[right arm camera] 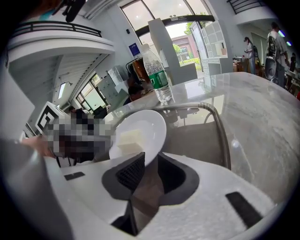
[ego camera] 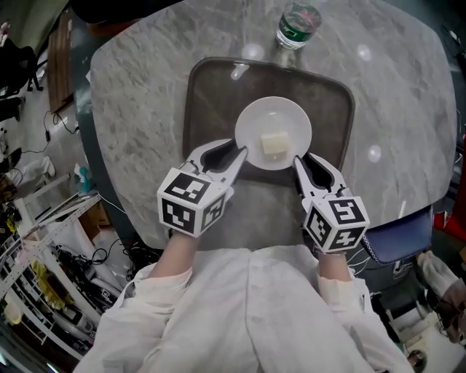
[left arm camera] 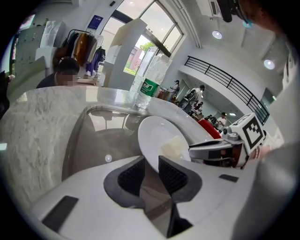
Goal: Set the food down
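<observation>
A white plate [ego camera: 273, 115] carries a pale cube of food [ego camera: 274, 143] and hangs over a dark tray [ego camera: 211, 95] on the marble table [ego camera: 131, 109]. My left gripper [ego camera: 239, 150] is shut on the plate's near left rim, and my right gripper [ego camera: 302, 159] is shut on its near right rim. In the left gripper view the plate [left arm camera: 157, 133] stands tilted between the jaws of the left gripper [left arm camera: 151, 166], with the food [left arm camera: 172, 147] behind. In the right gripper view the rim of the plate [right arm camera: 145, 124] runs down between the jaws of the right gripper [right arm camera: 151, 164].
A clear water bottle [ego camera: 297, 22] with a green label stands on the table just beyond the tray's far edge. A blue chair [ego camera: 397, 237] is at the table's right, and racks with cables crowd the floor at the left [ego camera: 44, 248].
</observation>
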A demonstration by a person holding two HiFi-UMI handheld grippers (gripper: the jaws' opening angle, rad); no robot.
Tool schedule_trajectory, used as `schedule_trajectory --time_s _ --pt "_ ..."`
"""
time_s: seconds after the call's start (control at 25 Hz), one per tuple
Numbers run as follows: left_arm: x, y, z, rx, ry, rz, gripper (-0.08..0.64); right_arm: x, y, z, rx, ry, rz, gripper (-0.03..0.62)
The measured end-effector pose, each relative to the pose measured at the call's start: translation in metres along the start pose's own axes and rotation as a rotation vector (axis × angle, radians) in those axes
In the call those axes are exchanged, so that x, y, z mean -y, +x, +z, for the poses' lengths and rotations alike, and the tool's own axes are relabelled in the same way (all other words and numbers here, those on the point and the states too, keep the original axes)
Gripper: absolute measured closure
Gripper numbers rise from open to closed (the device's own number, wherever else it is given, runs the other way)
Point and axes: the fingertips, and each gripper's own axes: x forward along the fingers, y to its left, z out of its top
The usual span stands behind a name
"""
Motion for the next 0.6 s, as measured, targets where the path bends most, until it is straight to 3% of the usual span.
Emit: schedule_trajectory --time_s 0.6 --pt "-0.017 0.017 0.007 -0.024 -0.014 -0.002 0.465 0.008 0.021 0.011 -0.027 -0.011 0.003 0.517"
